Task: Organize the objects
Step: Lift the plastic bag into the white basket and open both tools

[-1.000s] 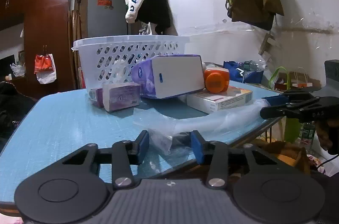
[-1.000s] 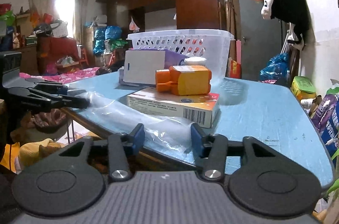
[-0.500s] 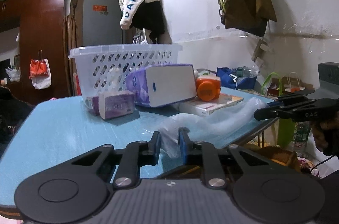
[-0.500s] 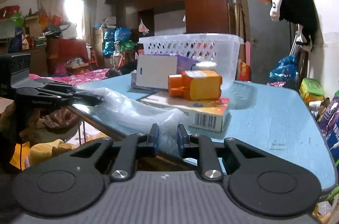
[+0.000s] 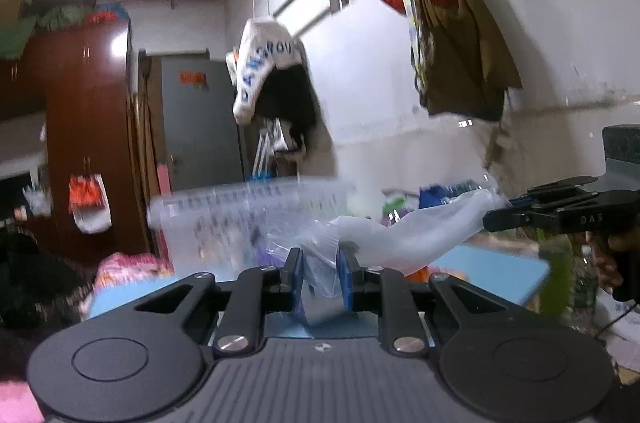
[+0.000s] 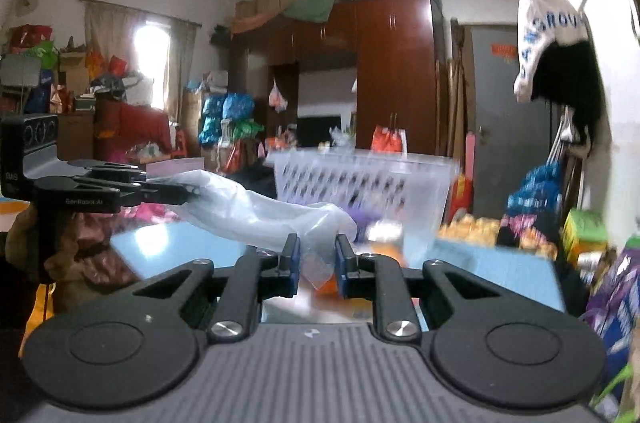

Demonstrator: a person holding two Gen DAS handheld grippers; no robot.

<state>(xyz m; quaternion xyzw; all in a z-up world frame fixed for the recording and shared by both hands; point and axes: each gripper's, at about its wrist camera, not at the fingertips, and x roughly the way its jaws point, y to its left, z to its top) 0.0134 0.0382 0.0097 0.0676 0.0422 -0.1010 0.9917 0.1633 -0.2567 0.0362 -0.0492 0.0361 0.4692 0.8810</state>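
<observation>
Crinkled clear plastic bag (image 5: 404,239) (soft, sagging) between both clamped grippers

White walls (image 5: 360,71), brown wardrobe (image 6: 394,71), curtained window (image 6: 150,63)

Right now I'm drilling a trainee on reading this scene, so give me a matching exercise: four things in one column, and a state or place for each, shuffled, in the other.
Things:
1. plastic bag
2. basket
3. white cap
4. left gripper

States or places:
A. hangs high by the wall
B. stretched in the air between two grippers
C. shut on one end of the bag
D. stands on the blue table, blurred

Pairs: 1-B, 2-D, 3-A, 4-C
</observation>
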